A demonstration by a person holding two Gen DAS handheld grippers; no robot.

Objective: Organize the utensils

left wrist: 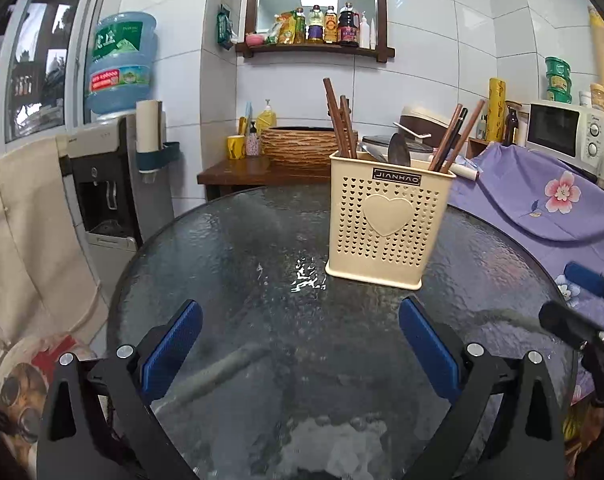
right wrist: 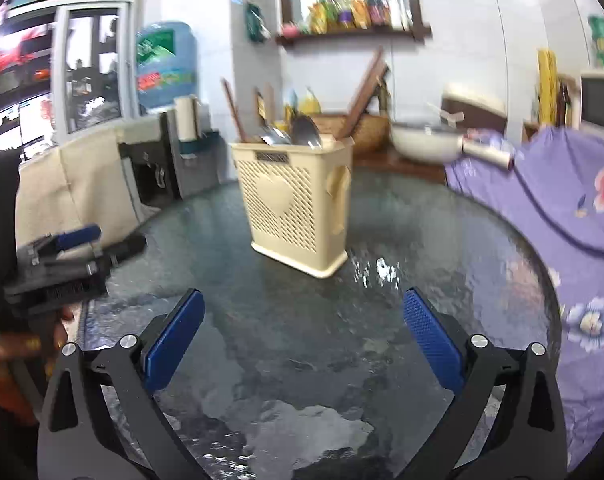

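A cream perforated utensil holder (left wrist: 387, 222) with a heart on its front stands upright on the round glass table (left wrist: 230, 280). It holds brown chopsticks (left wrist: 339, 124) at its left, more chopsticks (left wrist: 453, 140) at its right, and metal spoons (left wrist: 397, 150) in the middle. My left gripper (left wrist: 300, 320) is open and empty, low over the table in front of the holder. My right gripper (right wrist: 303, 312) is open and empty, to the right of the holder (right wrist: 292, 210). The left gripper also shows at the left edge of the right wrist view (right wrist: 102, 242).
A purple flowered cloth (left wrist: 541, 208) covers furniture right of the table. A water dispenser (left wrist: 102, 184) stands at the left. A wooden side table (left wrist: 238, 170) with a woven basket (left wrist: 302, 144) is behind. A microwave (left wrist: 565, 130) is at far right.
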